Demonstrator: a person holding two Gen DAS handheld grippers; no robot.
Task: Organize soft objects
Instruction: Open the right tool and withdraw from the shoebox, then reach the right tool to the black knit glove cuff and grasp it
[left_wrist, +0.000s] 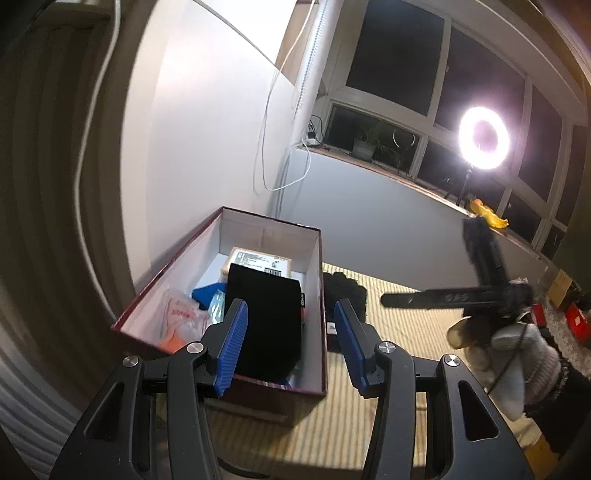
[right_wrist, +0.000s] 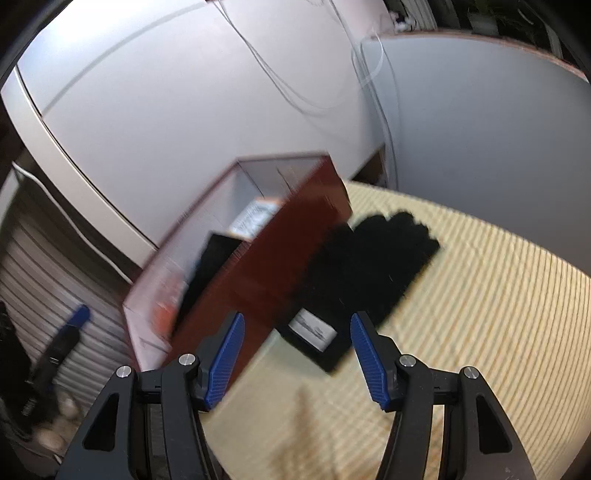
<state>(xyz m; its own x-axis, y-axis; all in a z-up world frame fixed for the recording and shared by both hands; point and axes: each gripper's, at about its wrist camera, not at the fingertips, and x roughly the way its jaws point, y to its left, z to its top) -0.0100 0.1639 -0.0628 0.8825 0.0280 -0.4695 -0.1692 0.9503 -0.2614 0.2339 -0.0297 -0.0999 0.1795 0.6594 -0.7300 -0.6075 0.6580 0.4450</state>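
Note:
A dark red box (left_wrist: 314, 295) with a white inside stands open on the striped mat. A folded black cloth (left_wrist: 264, 325) lies in it, on top of the other things. My left gripper (left_wrist: 290, 302) hovers open over the box's near right corner. Its left pad is beside the cloth and its right pad is out over the box wall. A fuzzy black item (right_wrist: 373, 254) with a white label lies on the mat right of the box (right_wrist: 280, 243). My right gripper (right_wrist: 298, 317) hangs open above the item's near end with nothing between its pads. A gloved hand (left_wrist: 495, 350) holds it.
The box also holds a labelled brown parcel (left_wrist: 258, 264), a blue thing (left_wrist: 207, 293) and a plastic bag with orange print (left_wrist: 181, 317). White walls with hanging cables (left_wrist: 266, 147) stand close behind. A ring light (left_wrist: 484, 138) glares at the window sill. Bare striped mat (right_wrist: 480, 295) spreads to the right.

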